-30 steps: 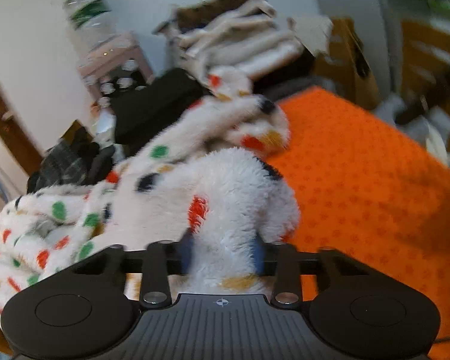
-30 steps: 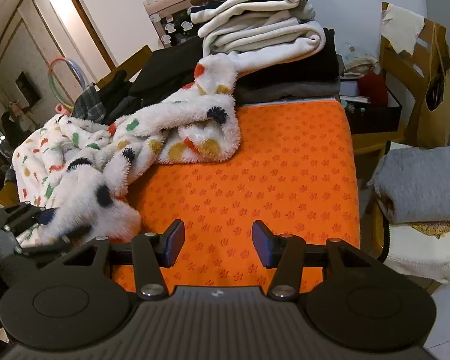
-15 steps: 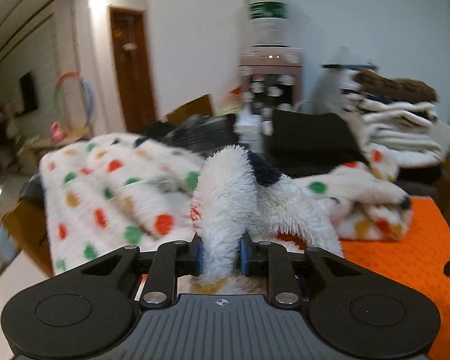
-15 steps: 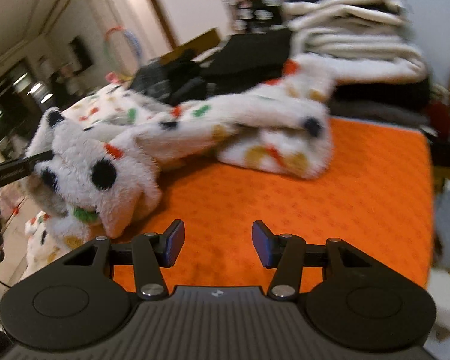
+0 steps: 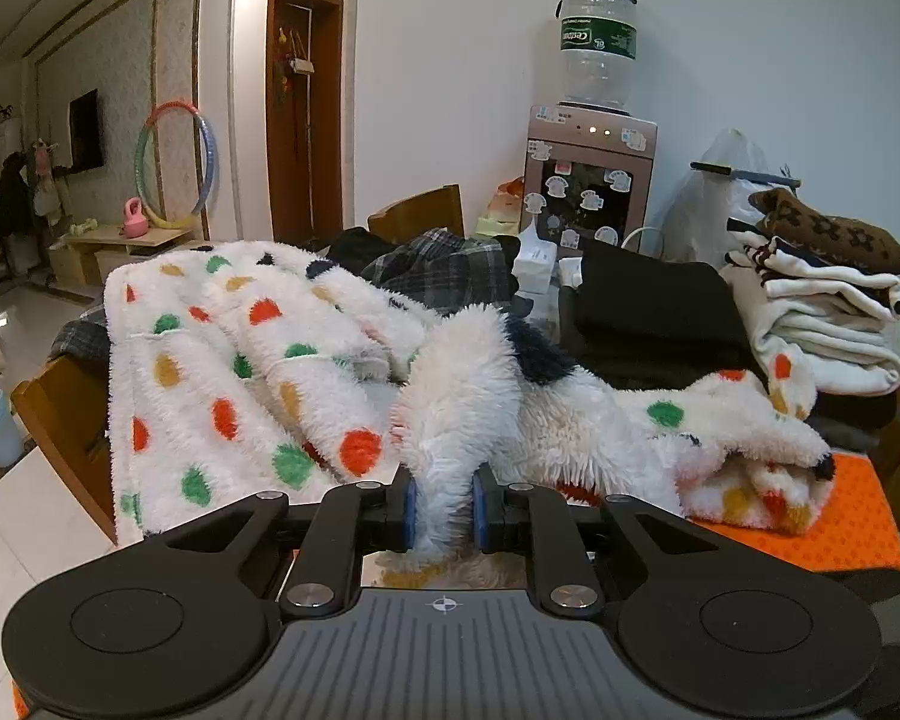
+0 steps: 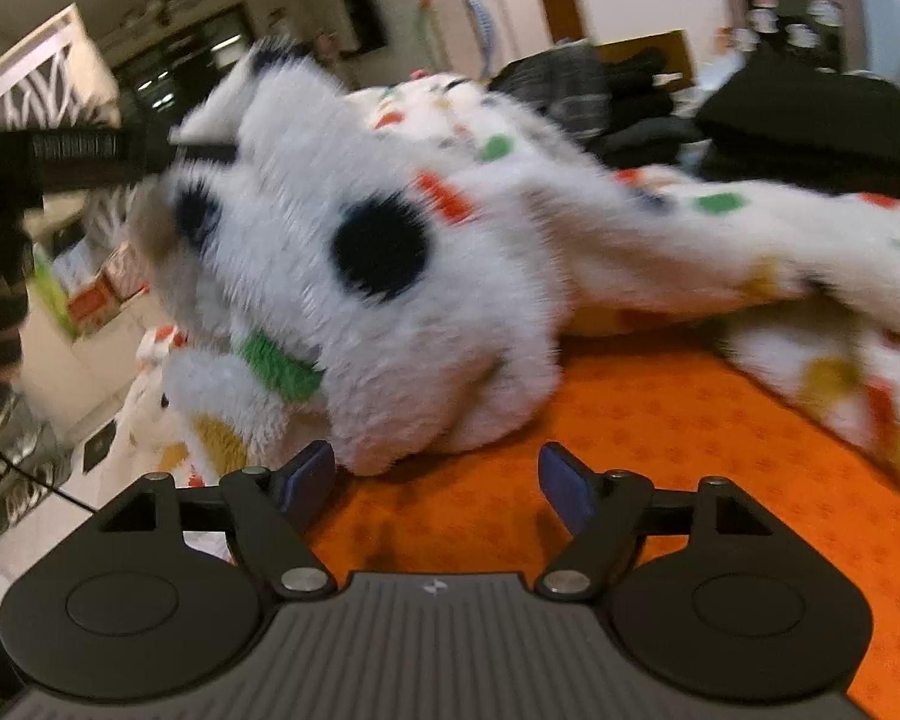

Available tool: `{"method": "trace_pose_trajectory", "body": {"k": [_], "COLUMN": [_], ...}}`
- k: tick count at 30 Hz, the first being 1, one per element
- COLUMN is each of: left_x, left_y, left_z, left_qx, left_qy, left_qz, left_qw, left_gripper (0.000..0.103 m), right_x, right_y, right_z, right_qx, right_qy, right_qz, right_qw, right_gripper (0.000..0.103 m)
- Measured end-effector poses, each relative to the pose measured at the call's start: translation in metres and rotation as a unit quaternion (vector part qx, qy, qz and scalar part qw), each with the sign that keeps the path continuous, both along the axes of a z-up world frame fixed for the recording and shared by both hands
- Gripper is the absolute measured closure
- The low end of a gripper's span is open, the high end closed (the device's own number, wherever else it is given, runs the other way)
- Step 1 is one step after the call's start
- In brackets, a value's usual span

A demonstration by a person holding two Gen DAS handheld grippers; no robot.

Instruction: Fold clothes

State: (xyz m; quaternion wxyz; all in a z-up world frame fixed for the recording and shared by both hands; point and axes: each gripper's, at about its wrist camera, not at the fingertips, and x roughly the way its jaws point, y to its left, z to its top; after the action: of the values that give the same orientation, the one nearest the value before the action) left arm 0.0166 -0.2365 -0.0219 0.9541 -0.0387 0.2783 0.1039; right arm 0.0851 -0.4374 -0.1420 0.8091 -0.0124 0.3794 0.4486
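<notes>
Fleece is now pinched firmly: the left gripper has narrowed its jaws, still closing, on a bunched fold of the spotted fleece garment, which sprawls across the orange mat and a chair. The right gripper — empty a second ago — has swung in close beside the bunch, jaws opening, nothing between them. Likely a second grip comes next.

A home: water dispenser, hula hoop.
</notes>
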Motion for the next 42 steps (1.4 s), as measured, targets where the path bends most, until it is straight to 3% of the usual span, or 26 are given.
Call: {"method": "trace_pose_trajectory", "body": {"k": [4, 5, 7, 8, 9, 10, 15, 20, 25, 28, 30, 35, 42], "left_x": [0.000, 0.000, -0.001, -0.002, -0.002, -0.003, -0.009, -0.014, -0.023, -0.034, -0.042, -0.069, -0.130], "left_y": [0.002, 0.003, 0.003, 0.003, 0.002, 0.003, 0.004, -0.021, -0.074, -0.089, -0.087, -0.054, 0.009], "left_z": [0.000, 0.000, -0.002, -0.003, -0.004, -0.005, -0.007, -0.007, -0.018, -0.027, -0.031, -0.034, -0.053], "left_qx": [-0.006, -0.007, -0.007, -0.007, -0.007, -0.008, -0.029, -0.062, -0.069, -0.081, -0.079, -0.053, -0.043], "left_qy": [0.002, 0.002, 0.004, 0.006, 0.007, 0.008, 0.005, 0.001, 0.008, 0.018, 0.019, 0.020, 0.051], "left_qz": [-0.001, -0.001, -0.004, -0.006, -0.008, -0.010, -0.020, -0.091, -0.201, -0.245, -0.252, -0.209, -0.078], "left_qw": [1.0000, 1.0000, 1.0000, 0.9999, 0.9999, 0.9999, 0.9994, 0.9939, 0.9771, 0.9659, 0.9644, 0.9762, 0.9947], "left_gripper": [0.083, 0.083, 0.083, 0.083, 0.083, 0.083, 0.082, 0.080, 0.073, 0.060, 0.052, 0.044, 0.043], "right_x": [0.005, 0.007, 0.013, 0.015, 0.017, 0.019, 0.001, -0.025, -0.053, -0.064, -0.067, -0.049, 0.013], "right_y": [0.030, 0.036, 0.045, 0.044, 0.044, 0.043, 0.002, -0.067, -0.129, -0.155, -0.167, -0.155, -0.044], "right_z": [-0.018, -0.022, -0.030, -0.031, -0.032, -0.033, 0.013, 0.079, 0.125, 0.134, 0.139, 0.162, 0.198], "right_qx": [0.001, 0.004, 0.009, 0.013, 0.016, 0.020, 0.011, -0.009, -0.061, -0.086, -0.093, -0.083, -0.082], "right_qy": [-0.004, -0.004, 0.004, 0.011, 0.018, 0.024, -0.036, -0.090, -0.147, -0.163, -0.169, -0.205, -0.265], "right_qz": [0.001, -0.005, -0.023, -0.027, -0.032, -0.036, -0.075, -0.138, -0.229, -0.267, -0.286, -0.264, -0.131], "right_qw": [1.000, 1.000, 1.000, 0.999, 0.999, 0.999, 0.997, 0.986, 0.960, 0.946, 0.939, 0.939, 0.952], "right_gripper": [0.023, 0.028, 0.052, 0.088, 0.090, 0.091, 0.095, 0.095, 0.094, 0.094, 0.094, 0.094, 0.093]}}
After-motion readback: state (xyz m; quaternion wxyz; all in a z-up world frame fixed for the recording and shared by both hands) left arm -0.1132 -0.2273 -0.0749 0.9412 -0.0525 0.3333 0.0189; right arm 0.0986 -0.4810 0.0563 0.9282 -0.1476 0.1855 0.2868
